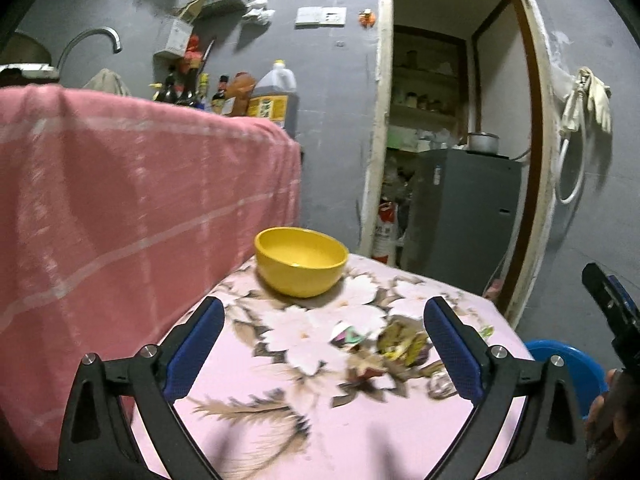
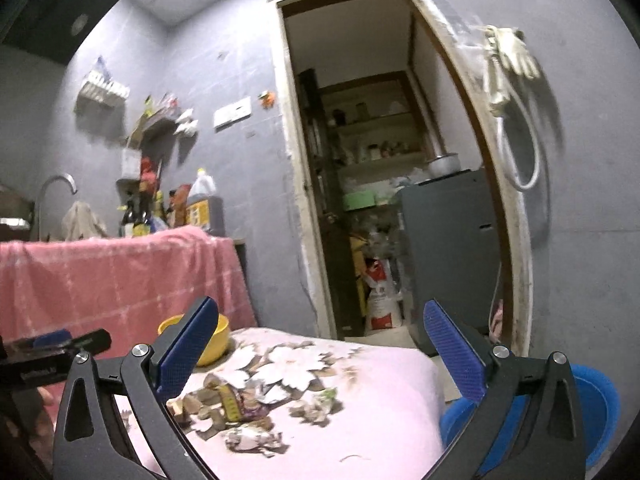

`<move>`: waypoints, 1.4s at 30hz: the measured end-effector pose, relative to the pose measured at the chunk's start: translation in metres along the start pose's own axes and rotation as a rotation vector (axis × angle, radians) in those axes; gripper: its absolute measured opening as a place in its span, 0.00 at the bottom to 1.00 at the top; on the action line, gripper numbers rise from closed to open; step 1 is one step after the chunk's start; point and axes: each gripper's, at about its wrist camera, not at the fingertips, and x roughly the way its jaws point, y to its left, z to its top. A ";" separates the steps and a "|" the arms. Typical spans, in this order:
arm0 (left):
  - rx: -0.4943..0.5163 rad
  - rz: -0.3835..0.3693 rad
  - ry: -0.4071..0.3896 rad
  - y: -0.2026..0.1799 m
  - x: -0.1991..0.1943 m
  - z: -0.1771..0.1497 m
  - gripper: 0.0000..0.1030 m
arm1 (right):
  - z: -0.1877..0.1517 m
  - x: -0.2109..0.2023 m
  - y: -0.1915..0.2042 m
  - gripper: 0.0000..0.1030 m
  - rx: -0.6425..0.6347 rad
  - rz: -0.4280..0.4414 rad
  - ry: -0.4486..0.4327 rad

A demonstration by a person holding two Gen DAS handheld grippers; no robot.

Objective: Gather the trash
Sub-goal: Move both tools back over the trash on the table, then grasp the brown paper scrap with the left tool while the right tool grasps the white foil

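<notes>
Left wrist view: left gripper (image 1: 324, 344) spread wide, nothing between the pads. Trash (image 1: 400, 350), crumpled wrappers and scraps, sits lower centre-right on the floral table (image 1: 280, 412), just inside the right pad. Yellow bowl (image 1: 301, 261) above it, apart. Blue bin (image 1: 568, 364) at the right edge.

Right wrist view: right gripper (image 2: 322, 350) also wide and empty. Trash (image 2: 240, 404) lower centre, bin (image 2: 592, 404) lower right, below table level.

Suggest: tip down, straddle one wrapper, close fully, then carry to bin. Steer clear of the bowl.
</notes>
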 end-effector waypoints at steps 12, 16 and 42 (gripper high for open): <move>-0.022 -0.017 0.166 0.021 0.022 0.003 0.95 | -0.035 0.046 0.033 1.00 -0.103 0.045 0.275; 0.007 0.010 0.263 0.016 0.041 -0.005 0.95 | -0.044 0.060 0.027 1.00 -0.075 0.054 0.365; 0.028 -0.232 0.591 -0.011 0.113 -0.028 0.36 | -0.094 0.114 0.031 0.60 -0.023 0.231 0.771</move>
